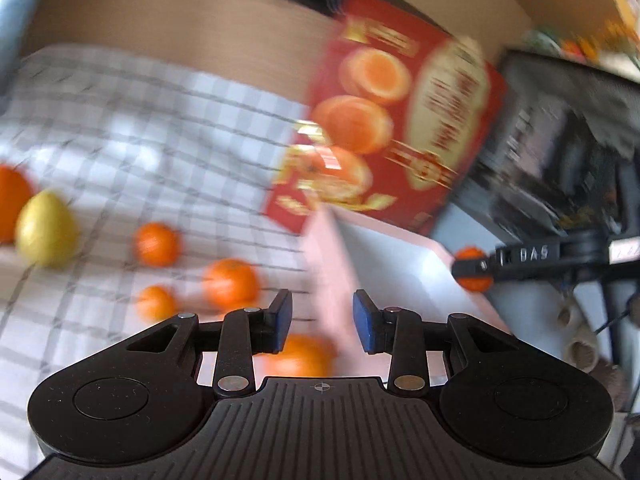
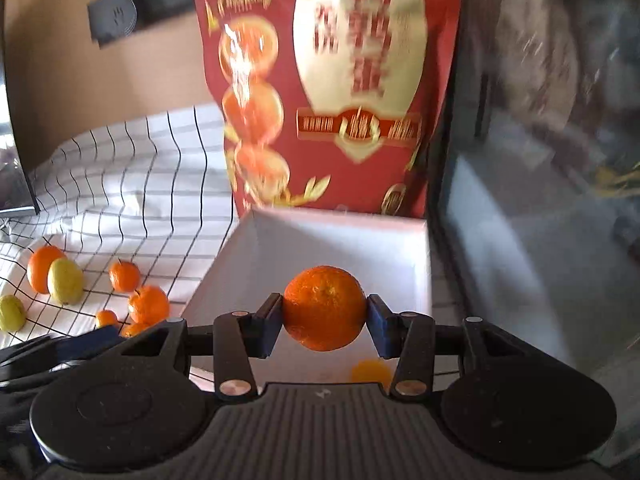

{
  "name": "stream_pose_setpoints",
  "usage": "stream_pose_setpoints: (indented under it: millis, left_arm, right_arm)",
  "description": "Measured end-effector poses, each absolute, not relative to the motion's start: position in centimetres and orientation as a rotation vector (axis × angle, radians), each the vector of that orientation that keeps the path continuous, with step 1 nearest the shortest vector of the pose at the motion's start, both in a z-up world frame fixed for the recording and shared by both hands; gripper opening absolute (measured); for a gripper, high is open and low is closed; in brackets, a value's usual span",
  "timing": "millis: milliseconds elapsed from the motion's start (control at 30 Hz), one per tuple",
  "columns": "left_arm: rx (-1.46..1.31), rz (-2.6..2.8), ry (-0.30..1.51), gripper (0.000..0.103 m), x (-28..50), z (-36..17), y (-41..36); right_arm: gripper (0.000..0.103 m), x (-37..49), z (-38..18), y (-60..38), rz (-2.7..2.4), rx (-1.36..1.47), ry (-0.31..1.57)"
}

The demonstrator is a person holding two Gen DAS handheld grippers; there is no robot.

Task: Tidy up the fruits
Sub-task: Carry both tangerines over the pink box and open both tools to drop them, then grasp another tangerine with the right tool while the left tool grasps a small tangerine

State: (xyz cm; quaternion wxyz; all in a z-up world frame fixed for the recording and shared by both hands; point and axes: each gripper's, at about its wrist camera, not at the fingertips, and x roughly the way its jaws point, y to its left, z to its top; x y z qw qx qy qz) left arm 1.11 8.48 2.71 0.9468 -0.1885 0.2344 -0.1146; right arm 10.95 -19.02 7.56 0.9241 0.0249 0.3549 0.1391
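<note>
A round, bright orange mandarin with dimpled skin (image 2: 325, 308) hangs pinched between the two pads of the right hand-held gripper (image 2: 325, 314), above the open white rectangular box (image 2: 416, 248). A second orange fruit (image 2: 370, 372) lies on the box floor, partly hidden and blurred. To the left of the box, on the white black-checked cloth (image 2: 140, 184), the loose fruit lies scattered: a larger orange (image 2: 40, 268) touching a yellow-green, pear-like fruit (image 2: 65, 282) in front of it, another yellow-green fruit (image 2: 11, 313) nearer the left edge, and several small mandarins, one (image 2: 124, 276) well apart from the box, one (image 2: 149, 304) closer to it, and a tiny one (image 2: 106, 318) just beside.
</note>
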Motion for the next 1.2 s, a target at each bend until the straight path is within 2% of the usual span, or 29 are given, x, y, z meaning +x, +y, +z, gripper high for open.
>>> stream_pose_setpoints:
  millis: [200,400,500,667,933,1200]
  left_arm:
    - [-0.511,-0.150,0.491,0.037,0.6,0.7,14.5]
    - [-0.588,-0.067,0.367,0.037,-0.1,0.4,17.0]
    - [-0.606,-0.049,0.377,0.037,0.3,0.1,17.5]
    - [-0.604,-0.031,0.398,0.037,0.4,-0.4,17.7]
    - [-0.614,-0.014,0.403,0.037,0.6,-0.7,18.1]
    - [-0.584,-0.020,0.413,0.037,0.7,-0.6,17.6]
  right_arm:
    - [0.045,14.6,3.7,-16.4,0.279,0.085,0.849]
    - [0.047,15.9,2.1,-14.7,0.287,0.078,0.890]
    - [0.054,14.5,3.3,-14.5,0.287,0.038,0.815]
    - [0.058,9.2,6.0,-14.5,0.335,0.014,0.656]
    - [0.058,2.8,6.3,-11.4,0.563,-0.056,0.642]
    - [0.058,2.3,3.9,-4.2,0.584,-0.228,0.570]
